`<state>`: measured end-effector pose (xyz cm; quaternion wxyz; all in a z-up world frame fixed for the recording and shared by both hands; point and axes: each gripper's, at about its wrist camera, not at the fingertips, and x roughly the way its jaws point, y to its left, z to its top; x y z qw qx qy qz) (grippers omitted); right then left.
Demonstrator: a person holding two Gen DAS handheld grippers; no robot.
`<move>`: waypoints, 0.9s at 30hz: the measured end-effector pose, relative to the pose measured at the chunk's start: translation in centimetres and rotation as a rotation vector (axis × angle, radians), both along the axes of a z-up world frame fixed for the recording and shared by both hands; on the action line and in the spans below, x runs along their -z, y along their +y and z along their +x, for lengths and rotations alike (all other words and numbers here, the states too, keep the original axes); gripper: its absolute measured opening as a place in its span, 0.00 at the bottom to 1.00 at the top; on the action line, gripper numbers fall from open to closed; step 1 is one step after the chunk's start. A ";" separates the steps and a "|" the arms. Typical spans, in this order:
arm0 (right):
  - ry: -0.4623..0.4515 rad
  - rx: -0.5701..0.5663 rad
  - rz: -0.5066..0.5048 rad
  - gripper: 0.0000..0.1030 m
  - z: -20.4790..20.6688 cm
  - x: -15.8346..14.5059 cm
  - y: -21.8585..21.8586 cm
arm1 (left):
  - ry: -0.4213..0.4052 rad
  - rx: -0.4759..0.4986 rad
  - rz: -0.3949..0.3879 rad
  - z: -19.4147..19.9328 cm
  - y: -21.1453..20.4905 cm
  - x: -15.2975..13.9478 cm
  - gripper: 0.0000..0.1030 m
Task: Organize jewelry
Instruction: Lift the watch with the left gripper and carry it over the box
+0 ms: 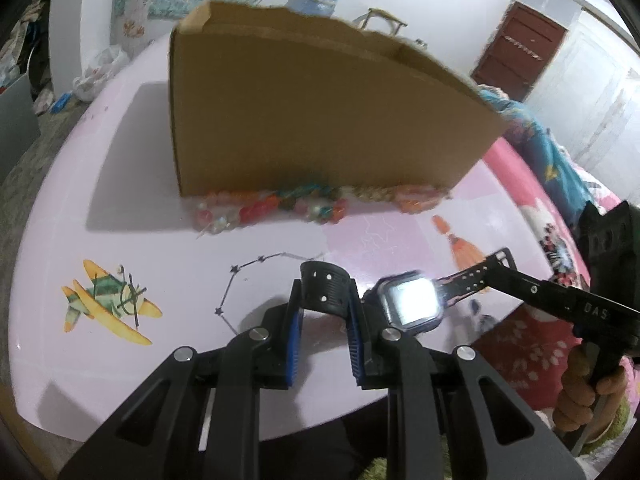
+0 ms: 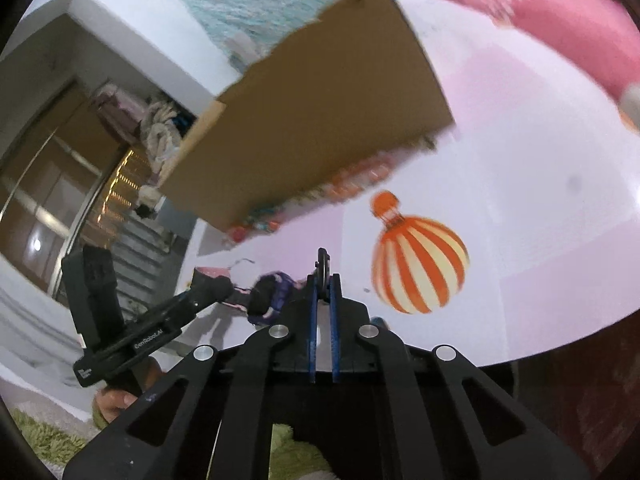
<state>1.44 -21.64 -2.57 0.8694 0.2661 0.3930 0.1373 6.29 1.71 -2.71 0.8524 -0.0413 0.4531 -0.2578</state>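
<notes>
A black digital watch [image 1: 408, 304] with a lit square face hangs above the pink table [image 1: 160, 208], held by both grippers. My left gripper [image 1: 325, 300] is shut on one black strap end [image 1: 324, 286]. My right gripper [image 2: 323, 280] is shut on the other strap end [image 2: 322, 266]; it shows in the left wrist view [image 1: 500, 268] coming in from the right. The watch body [image 2: 272, 292] shows in the right wrist view. A row of colourful bead jewelry [image 1: 280, 204] lies on the table against the front of a brown cardboard box [image 1: 312, 108].
The table carries airplane [image 1: 108, 304] and orange striped balloon [image 2: 416, 260] stickers. A pink cushion [image 2: 540, 20] lies beyond the table. A green rug [image 2: 52, 436] lies below the table edge. A brown door [image 1: 520, 52] stands at the back right.
</notes>
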 end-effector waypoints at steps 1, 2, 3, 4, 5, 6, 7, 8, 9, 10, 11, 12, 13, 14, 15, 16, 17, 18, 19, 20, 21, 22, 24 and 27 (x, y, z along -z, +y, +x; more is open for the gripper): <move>-0.013 -0.004 -0.019 0.03 0.0 -0.5 0.3 | -0.022 0.009 0.008 -0.3 -0.1 -0.6 0.18; -0.030 -0.013 -0.034 0.03 -0.1 -1.1 0.8 | -0.038 0.016 0.014 -0.6 -0.2 -1.0 0.18; -0.046 -0.023 -0.046 0.03 -0.3 -2.0 1.1 | -0.054 0.026 0.017 -0.9 -0.2 -1.7 0.18; -0.051 -0.027 -0.054 0.03 -0.4 -2.8 1.2 | -0.060 0.030 0.015 -1.0 -0.2 -2.4 0.18; -0.063 -0.033 -0.064 0.03 -0.4 -3.8 1.3 | -0.063 0.035 0.006 -1.0 0.0 -3.2 0.18; -0.091 -0.040 -0.078 0.03 -0.7 -5.4 1.4 | -0.076 0.043 -0.011 -1.1 0.1 -4.3 0.18; -0.116 -0.047 -0.091 0.03 -0.7 -6.8 1.5 | -0.101 0.050 -0.022 -1.2 0.3 -5.6 0.18; -0.151 -0.055 -0.106 0.03 -0.6 -8.3 1.6 | -0.128 0.058 -0.029 -1.3 0.4 -6.7 0.18; -0.190 -0.064 -0.121 0.03 -0.4 -10.0 1.6 | -0.169 0.068 -0.035 -1.2 0.5 -8.3 0.18; -0.219 -0.071 -0.133 0.03 0.1 -11.2 1.8 | -0.210 0.074 -0.040 -1.0 0.5 -9.8 0.18; -0.250 -0.080 -0.147 0.03 0.7 -12.4 1.9 | -0.235 0.078 -0.043 -0.6 0.5 -10.7 0.18; -0.288 -0.093 -0.167 0.03 1.7 -13.9 1.9 | -0.268 0.076 -0.039 0.2 0.4 -11.9 0.18; -0.304 -0.102 -0.178 0.03 2.7 -14.6 2.1 | -0.289 0.068 -0.025 1.1 0.1 -12.8 0.18; -0.315 -0.116 -0.186 0.03 4.1 -15.4 2.3 | -0.302 0.059 -0.010 2.2 -0.1 -13.4 0.18; -0.323 -0.127 -0.191 0.03 5.5 -16.0 2.4 | -0.315 0.051 0.005 4.1 -0.6 -14.0 0.18; -0.328 -0.136 -0.204 0.03 7.5 -16.6 2.4 | -0.311 0.044 0.012 5.4 -0.8 -14.2 0.18; -0.319 -0.140 -0.212 0.03 9.3 -16.8 2.2 | -0.295 0.037 0.022 7.1 -1.2 -14.3 0.18; -0.285 -0.156 -0.205 0.03 12.1 -16.8 2.1 | -0.267 0.020 0.036 9.6 -1.6 -14.3 0.18; -0.247 -0.158 -0.190 0.03 14.4 -16.5 1.9 | -0.247 0.010 0.051 11.3 -2.0 -14.2 0.18; -0.210 -0.165 -0.181 0.03 16.4 -16.0 1.8 | -0.211 0.003 0.077 13.9 -2.6 -13.8 0.18; -0.178 -0.171 -0.177 0.03 17.9 -15.6 1.5 | -0.179 -0.002 0.091 15.6 -2.9 -13.5 0.18; -0.117 -0.164 -0.178 0.03 20.8 -14.7 1.3 | -0.143 -0.008 0.104 17.3 -3.2 -12.9 0.18; -0.033 -0.159 -0.212 0.03 24.2 -13.3 1.2 | -0.065 -0.009 0.142 20.9 -4.0 -11.6 0.18; 0.063 -0.157 -0.265 0.03 27.6 -11.4 1.1 | 0.038 -0.008 0.213 24.4 -5.2 -9.3 0.18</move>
